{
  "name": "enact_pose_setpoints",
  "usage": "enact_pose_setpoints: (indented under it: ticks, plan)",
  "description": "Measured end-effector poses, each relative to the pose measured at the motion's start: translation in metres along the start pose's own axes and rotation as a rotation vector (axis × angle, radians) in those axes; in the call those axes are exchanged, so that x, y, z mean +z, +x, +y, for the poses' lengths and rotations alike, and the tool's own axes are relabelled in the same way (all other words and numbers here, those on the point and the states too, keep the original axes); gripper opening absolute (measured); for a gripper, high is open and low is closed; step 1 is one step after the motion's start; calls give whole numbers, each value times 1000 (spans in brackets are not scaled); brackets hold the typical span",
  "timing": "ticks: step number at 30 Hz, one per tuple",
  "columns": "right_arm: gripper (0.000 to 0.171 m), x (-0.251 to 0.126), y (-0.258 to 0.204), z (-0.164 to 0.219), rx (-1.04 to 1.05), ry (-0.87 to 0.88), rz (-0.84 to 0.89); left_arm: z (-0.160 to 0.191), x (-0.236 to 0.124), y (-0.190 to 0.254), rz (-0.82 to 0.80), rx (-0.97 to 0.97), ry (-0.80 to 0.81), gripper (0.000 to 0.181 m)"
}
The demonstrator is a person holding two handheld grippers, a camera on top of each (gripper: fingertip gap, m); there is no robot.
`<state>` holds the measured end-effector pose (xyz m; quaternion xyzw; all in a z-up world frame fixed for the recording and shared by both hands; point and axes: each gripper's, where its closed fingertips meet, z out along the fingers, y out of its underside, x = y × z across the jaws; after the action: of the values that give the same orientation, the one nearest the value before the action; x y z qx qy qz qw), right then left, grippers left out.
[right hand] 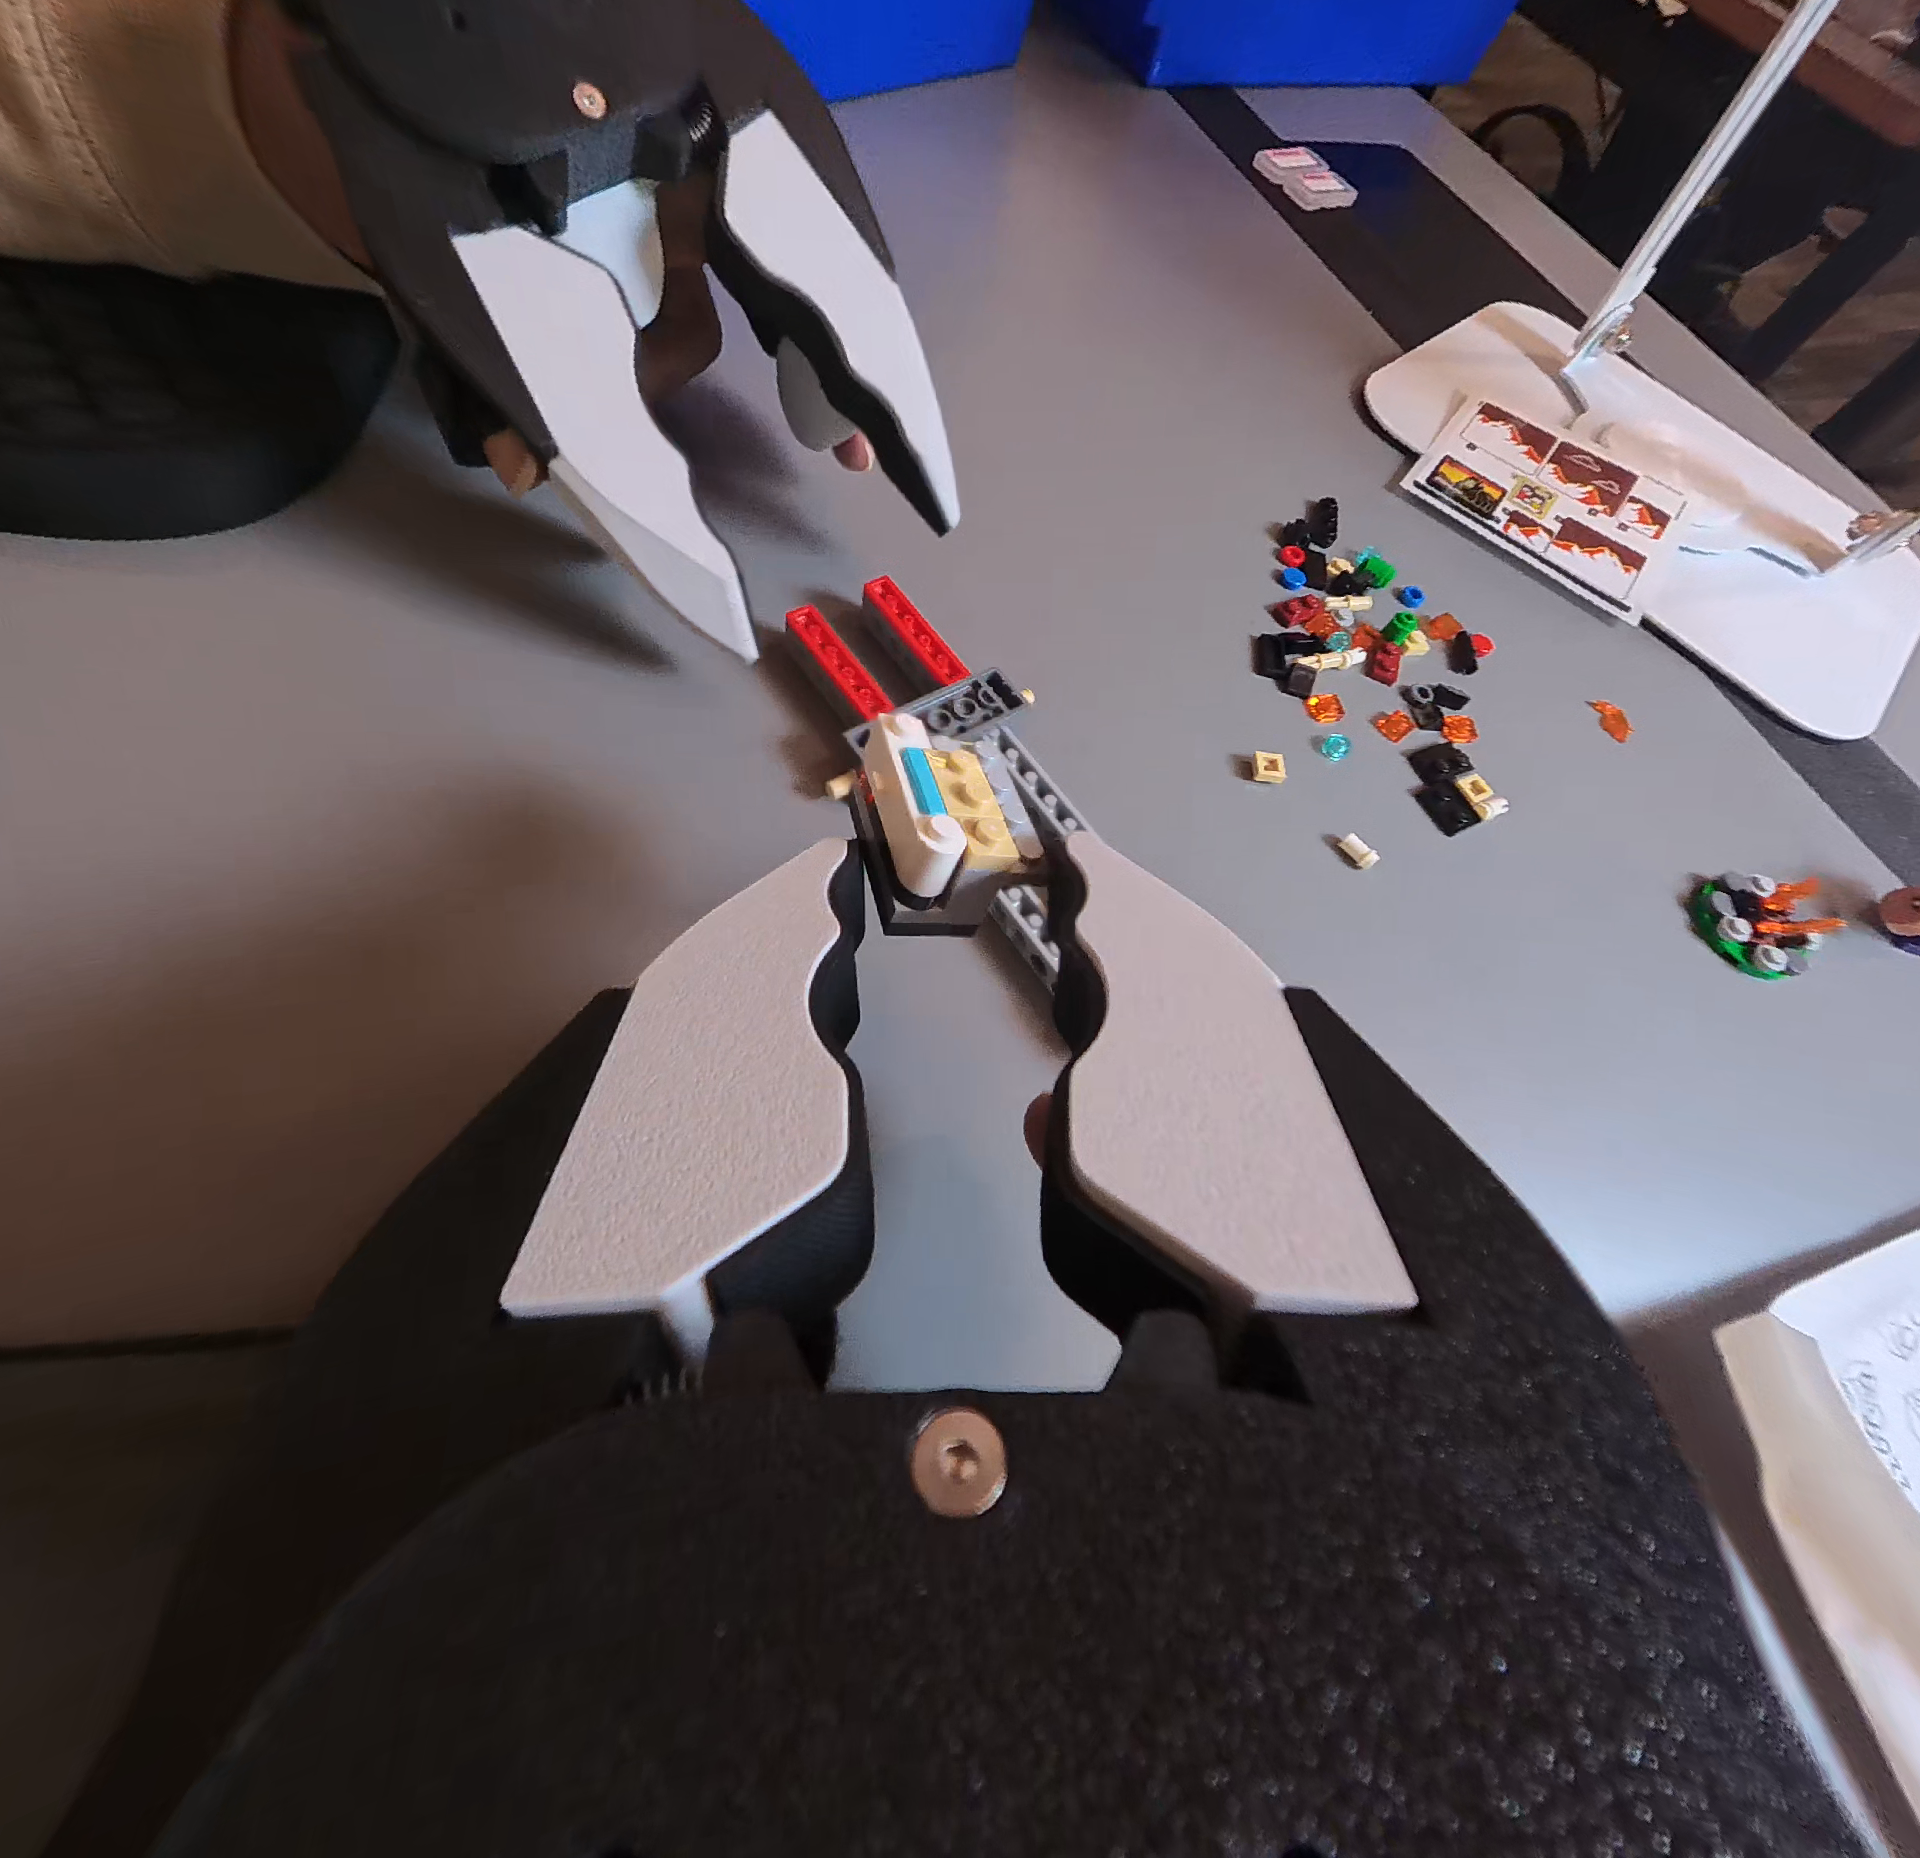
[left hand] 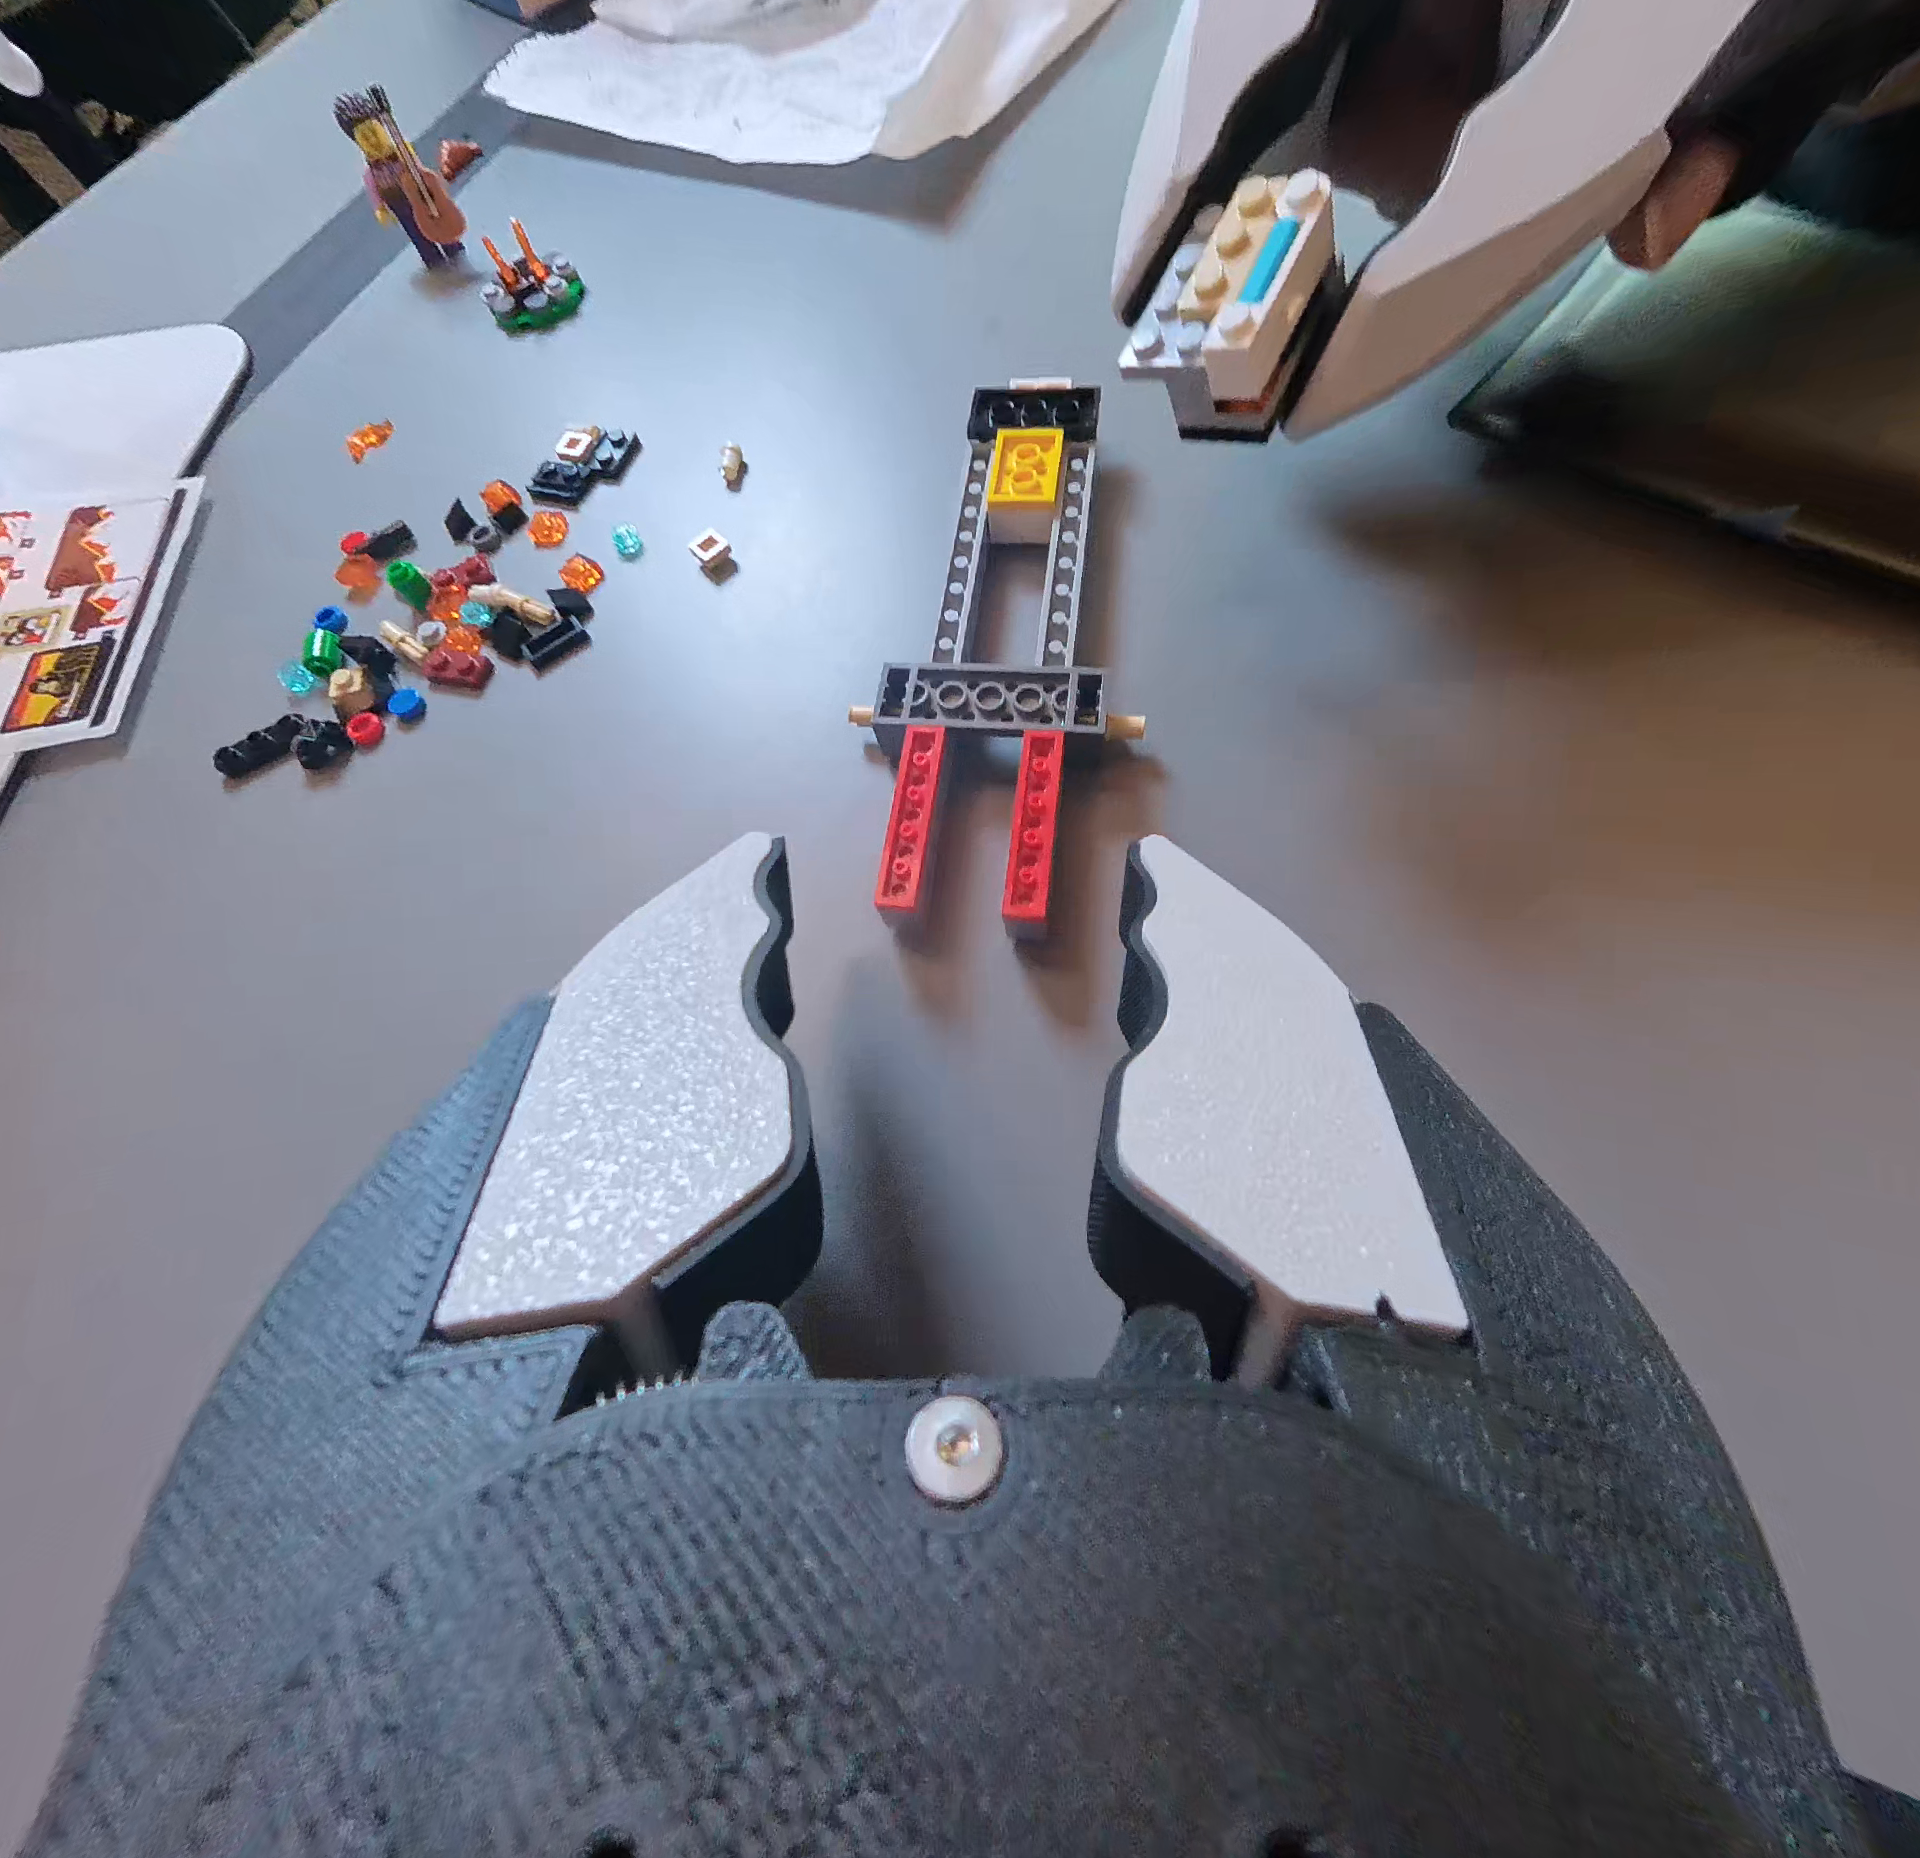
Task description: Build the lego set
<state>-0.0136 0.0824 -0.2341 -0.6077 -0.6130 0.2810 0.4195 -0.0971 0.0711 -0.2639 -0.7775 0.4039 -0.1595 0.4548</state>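
Two claws over desk [left hand: 1351, 769]. Right claw [right hand: 961, 858] pinched white-tan sub-assembly [right hand: 940, 811] above chassis frame [left hand: 1013, 655], probably lining up to seat it. Left claw [left hand: 956, 873] spread wide, empty, near red beams [left hand: 971, 832], likely to brace.

Grey table [right hand: 1195, 374], matte; blue bins [right hand: 1288, 11] at far edge; dark chair [left hand: 135, 32] beyond; soft daylight.
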Motion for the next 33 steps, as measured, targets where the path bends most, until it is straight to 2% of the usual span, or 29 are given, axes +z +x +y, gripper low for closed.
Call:
enact_pose_setpoints:
  ticks: [4,15,19,24,29,33]
  plan:
    - [34,-3,8,2,-3,-7,36,9,3,0,-14,38,-64,61]
    - [34,-21,21,-6,34,38,60,13,3,1,21,4,-84,47]
    - [34,-14,15,-7,123,78,-5,14,4,1,37,-16,-94,34]
    - [34,-3,11,-3,161,89,-9,12,3,1,23,20,-79,34]
    - [34,-10,19,-9,141,129,36,-5,-6,4,102,-117,14,33]
    - [34,-12,20,-7,106,130,38,-5,-10,1,118,-183,21,33]
